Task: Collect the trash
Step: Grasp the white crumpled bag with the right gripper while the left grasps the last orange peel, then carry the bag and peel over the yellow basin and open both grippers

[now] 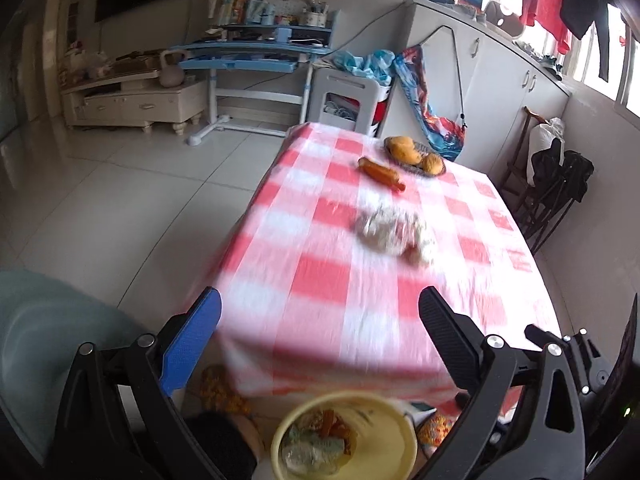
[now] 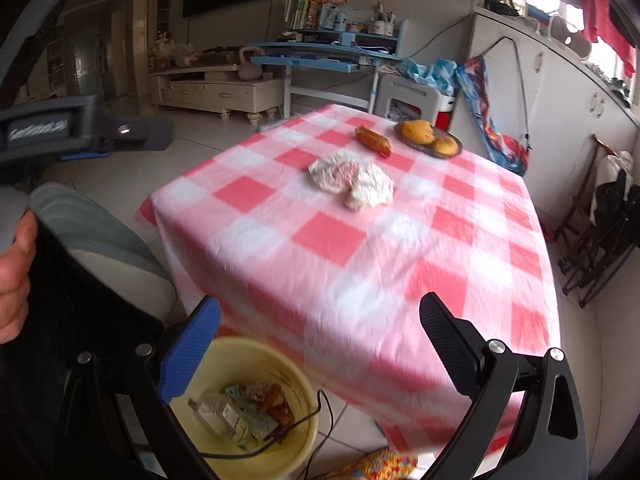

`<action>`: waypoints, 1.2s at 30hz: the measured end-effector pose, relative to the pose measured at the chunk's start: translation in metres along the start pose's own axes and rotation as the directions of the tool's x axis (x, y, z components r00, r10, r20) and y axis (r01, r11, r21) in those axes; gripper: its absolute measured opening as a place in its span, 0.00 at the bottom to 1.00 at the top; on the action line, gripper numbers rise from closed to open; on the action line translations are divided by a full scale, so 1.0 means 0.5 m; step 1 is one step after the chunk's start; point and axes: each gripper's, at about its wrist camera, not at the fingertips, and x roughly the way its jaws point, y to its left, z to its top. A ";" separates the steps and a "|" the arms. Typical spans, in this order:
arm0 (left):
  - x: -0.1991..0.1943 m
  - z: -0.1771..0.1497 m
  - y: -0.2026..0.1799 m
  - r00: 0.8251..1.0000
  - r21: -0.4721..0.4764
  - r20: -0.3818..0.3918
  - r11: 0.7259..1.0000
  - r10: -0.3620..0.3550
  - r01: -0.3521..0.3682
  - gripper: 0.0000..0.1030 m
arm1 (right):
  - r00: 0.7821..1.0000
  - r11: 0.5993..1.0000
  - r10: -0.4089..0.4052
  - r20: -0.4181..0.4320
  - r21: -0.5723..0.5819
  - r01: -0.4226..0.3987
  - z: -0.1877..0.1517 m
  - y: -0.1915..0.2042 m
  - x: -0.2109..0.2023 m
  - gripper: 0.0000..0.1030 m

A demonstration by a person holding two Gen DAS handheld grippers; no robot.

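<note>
A yellow bin (image 1: pixel 396 436) (image 2: pixel 296 392) stands on the floor by the table's near edge and holds a plastic bottle (image 2: pixel 208 414), cartons and wrappers. On the red-and-white checked tablecloth (image 1: pixel 320 280) (image 2: pixel 360 280) lies a crumpled white plastic bag (image 1: pixel 394 230) (image 2: pixel 352 178). Behind it lies an orange wrapped snack (image 1: pixel 382 172) (image 2: pixel 374 141). My left gripper (image 1: pixel 320 332) hangs open over the table's near edge, above the bin, with nothing in it. My right gripper (image 2: pixel 320 336) is open too, empty, near the same edge.
A dish of yellow-orange fruit (image 1: pixel 416 156) (image 2: pixel 428 136) sits at the table's far side. A person's hand (image 2: pixel 14 264) holds the other gripper's body at the left. A cable (image 2: pixel 320 412) drapes over the bin's rim. Folded chairs (image 2: pixel 600 240) stand at the right wall.
</note>
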 end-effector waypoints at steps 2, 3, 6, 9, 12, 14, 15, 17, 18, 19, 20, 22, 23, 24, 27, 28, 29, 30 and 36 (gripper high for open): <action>0.044 0.044 -0.018 0.999 0.044 -0.030 0.999 -0.025 0.026 0.93 | 1.000 1.000 0.016 0.006 0.000 -0.016 0.033 -0.008 0.030 0.92; 0.072 0.070 -0.029 0.999 0.067 -0.039 0.997 -0.026 0.029 0.93 | 1.000 1.000 0.020 0.008 -0.003 -0.020 0.044 -0.011 0.041 0.92; 0.160 0.142 -0.053 0.995 0.064 -0.081 0.996 -0.051 0.056 0.93 | 0.999 0.999 0.034 -0.001 -0.004 -0.034 0.085 -0.029 0.093 0.92; 0.259 0.216 -0.070 0.987 -0.005 -0.133 0.996 -0.093 0.093 0.93 | 0.999 0.999 0.047 -0.014 -0.009 -0.047 0.123 -0.048 0.147 0.92; 0.356 0.268 -0.101 0.975 -0.064 -0.193 0.993 -0.108 0.098 0.93 | 0.997 0.998 0.068 -0.030 -0.012 -0.069 0.150 -0.065 0.192 0.92; 0.421 0.302 -0.125 0.971 -0.080 -0.219 0.993 -0.098 0.082 0.93 | 0.996 0.996 0.084 -0.039 -0.019 -0.084 0.163 -0.072 0.218 0.92; 0.458 0.320 -0.141 0.968 -0.073 -0.238 0.995 -0.077 0.061 0.93 | 0.995 0.995 0.091 -0.044 -0.025 -0.092 0.169 -0.075 0.230 0.92; 0.510 0.335 -0.162 0.961 -0.057 -0.272 0.998 -0.042 0.028 0.91 | 0.993 0.994 0.103 -0.052 -0.030 -0.104 0.176 -0.079 0.248 0.87; 0.536 0.342 -0.173 0.956 -0.042 -0.293 0.999 -0.014 0.002 0.87 | 0.993 0.994 0.106 -0.059 -0.028 -0.107 0.180 -0.082 0.259 0.86; 0.567 0.345 -0.183 0.946 -0.022 -0.325 0.999 0.019 -0.028 0.86 | 0.992 0.994 0.110 -0.067 -0.023 -0.111 0.183 -0.085 0.269 0.84; 0.594 0.345 -0.189 0.934 -0.016 -0.357 0.999 0.029 -0.038 0.82 | 0.991 0.993 0.112 -0.078 -0.017 -0.114 0.186 -0.089 0.282 0.82; 0.628 0.344 -0.191 0.921 -0.011 -0.388 0.998 0.045 -0.054 0.76 | 0.988 0.993 0.115 -0.100 -0.010 -0.116 0.191 -0.092 0.301 0.78; 0.643 0.342 -0.195 0.914 0.000 -0.402 0.998 0.057 -0.063 0.72 | 0.989 0.994 0.106 -0.103 -0.003 -0.107 0.191 -0.093 0.309 0.73; 0.650 0.340 -0.196 0.910 0.004 -0.410 0.998 0.057 -0.061 0.65 | 0.987 0.994 0.108 -0.118 -0.001 -0.109 0.187 -0.092 0.318 0.71; 0.659 0.331 -0.205 0.909 0.010 -0.418 1.000 0.004 0.000 0.31 | 0.982 0.993 0.117 -0.145 -0.002 -0.119 0.181 -0.088 0.324 0.52; 0.658 0.329 -0.205 0.908 0.008 -0.418 1.000 -0.012 0.017 0.27 | 0.983 0.993 0.113 -0.143 -0.009 -0.116 0.180 -0.085 0.321 0.42; 0.653 0.329 -0.201 0.914 0.000 -0.406 1.000 -0.025 0.027 0.21 | 0.983 0.993 0.110 -0.146 -0.020 -0.115 0.178 -0.081 0.319 0.35; 0.648 0.329 -0.196 0.918 -0.010 -0.395 0.999 -0.038 0.037 0.14 | 0.983 0.993 0.112 -0.145 -0.027 -0.117 0.175 -0.078 0.313 0.33; 0.562 0.312 -0.126 0.942 -0.051 -0.320 0.994 -0.103 0.092 0.08 | 0.983 0.989 0.145 -0.116 0.001 -0.145 0.166 -0.079 0.258 0.29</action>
